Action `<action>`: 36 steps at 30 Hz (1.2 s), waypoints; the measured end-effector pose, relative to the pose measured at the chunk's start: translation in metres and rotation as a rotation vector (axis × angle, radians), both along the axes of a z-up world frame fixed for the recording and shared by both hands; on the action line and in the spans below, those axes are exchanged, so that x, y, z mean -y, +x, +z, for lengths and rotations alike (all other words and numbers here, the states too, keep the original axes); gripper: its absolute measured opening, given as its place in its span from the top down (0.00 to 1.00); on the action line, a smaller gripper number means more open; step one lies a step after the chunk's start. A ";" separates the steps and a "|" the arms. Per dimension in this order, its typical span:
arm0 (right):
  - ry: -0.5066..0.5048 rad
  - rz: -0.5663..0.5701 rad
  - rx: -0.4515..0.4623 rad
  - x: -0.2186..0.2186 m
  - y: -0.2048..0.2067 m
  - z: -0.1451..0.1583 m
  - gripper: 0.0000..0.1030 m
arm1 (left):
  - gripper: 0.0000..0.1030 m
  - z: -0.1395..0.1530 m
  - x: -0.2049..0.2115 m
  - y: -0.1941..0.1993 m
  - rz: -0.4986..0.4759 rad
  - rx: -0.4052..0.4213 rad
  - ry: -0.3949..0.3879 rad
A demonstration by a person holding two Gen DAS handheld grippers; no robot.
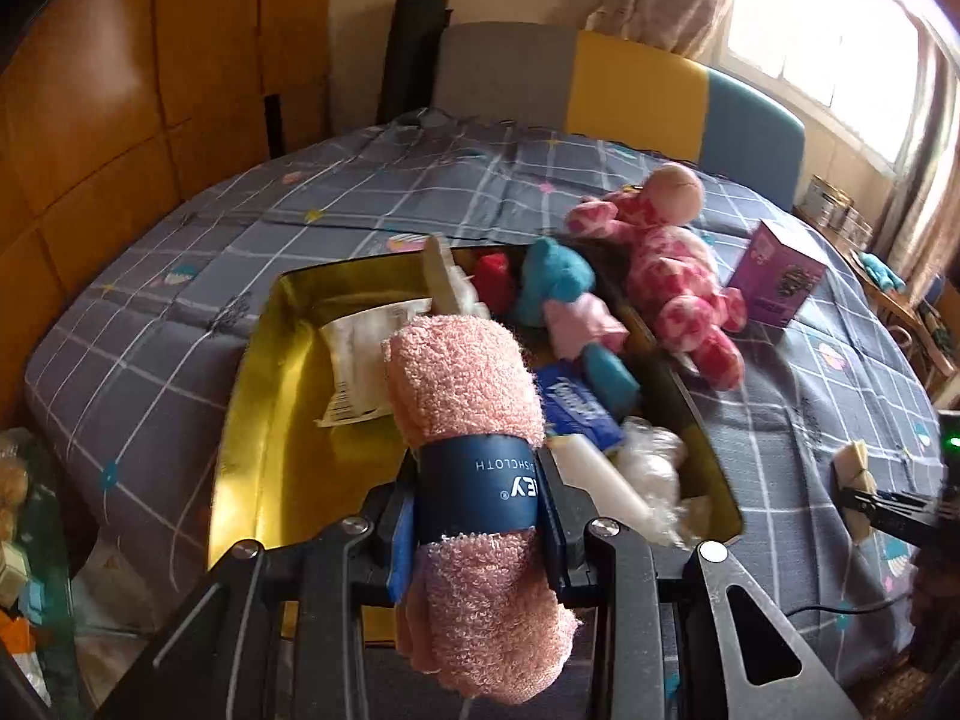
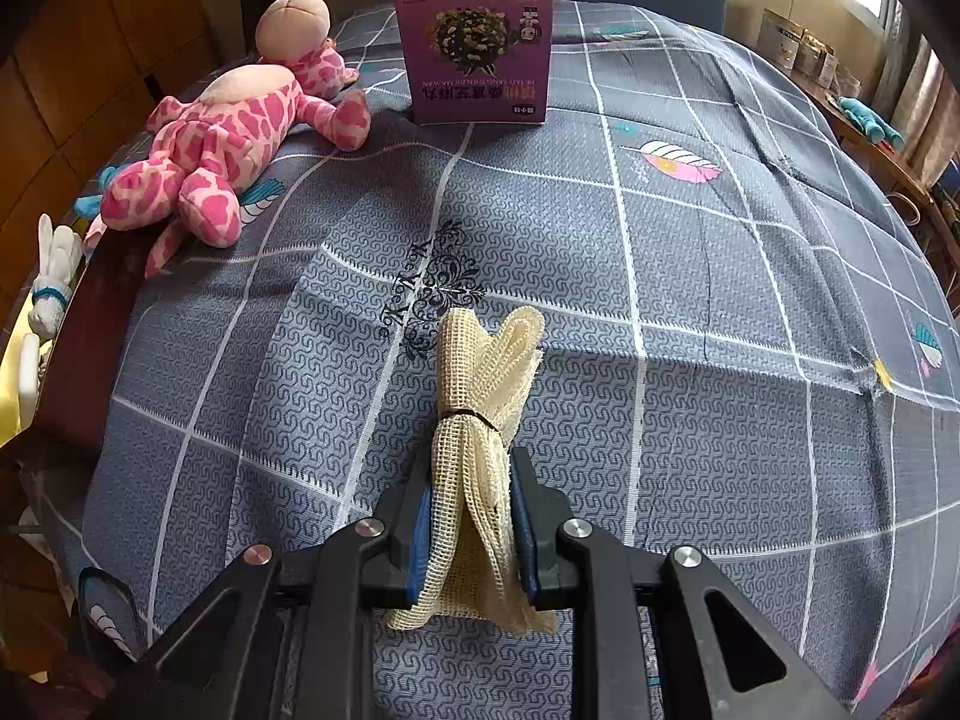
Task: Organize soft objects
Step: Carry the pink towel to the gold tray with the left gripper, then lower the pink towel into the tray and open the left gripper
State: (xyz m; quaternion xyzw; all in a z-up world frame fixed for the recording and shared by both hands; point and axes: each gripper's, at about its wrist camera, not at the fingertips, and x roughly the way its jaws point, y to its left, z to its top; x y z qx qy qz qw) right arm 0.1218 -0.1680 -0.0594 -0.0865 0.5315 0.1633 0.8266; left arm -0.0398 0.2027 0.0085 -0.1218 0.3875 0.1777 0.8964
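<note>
My left gripper is shut on a rolled pink dishcloth with a navy paper band, held above the near end of a gold-lined box. Inside the box lie a blue and pink plush toy, a red plush, a blue tissue pack, a white packet and crumpled plastic wrap. My right gripper is shut on a cream mesh cloth bundle tied with a band, over the bedspread. That bundle also shows at the right edge of the left wrist view.
A pink spotted plush giraffe lies beside the box, and a purple carton stands behind it on the grey checked bedspread. A small white rabbit toy shows at the box's edge. A grey, yellow and blue headboard backs the bed.
</note>
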 end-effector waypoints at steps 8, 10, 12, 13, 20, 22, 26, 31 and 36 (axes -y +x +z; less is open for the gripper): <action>0.000 -0.001 0.001 0.000 -0.001 -0.001 0.79 | 0.67 -0.020 -0.063 -0.010 0.137 -0.028 -0.126; 0.000 -0.002 0.001 0.000 0.000 -0.001 0.79 | 0.66 -0.029 -0.069 -0.009 0.149 -0.047 -0.146; 0.001 -0.002 0.002 0.001 0.000 -0.001 0.79 | 0.66 -0.038 -0.072 -0.004 0.150 -0.070 -0.156; 0.002 -0.003 0.001 0.001 0.000 -0.001 0.79 | 0.65 -0.042 -0.072 -0.002 0.147 -0.080 -0.161; 0.003 -0.009 0.003 0.001 -0.001 -0.001 0.79 | 0.62 -0.063 -0.068 0.009 0.142 -0.122 -0.130; 0.003 -0.011 0.003 0.001 -0.001 -0.001 0.79 | 0.57 -0.064 -0.068 0.010 0.149 -0.123 -0.120; 0.004 -0.012 0.003 0.001 -0.001 -0.001 0.79 | 0.47 -0.057 -0.064 0.006 0.157 -0.105 -0.077; -0.001 -0.010 0.007 0.001 -0.001 -0.001 0.79 | 0.47 -0.047 -0.058 0.001 0.159 -0.082 -0.036; -0.003 -0.010 0.009 0.001 -0.001 -0.001 0.79 | 0.47 -0.033 -0.049 -0.004 0.150 -0.050 -0.017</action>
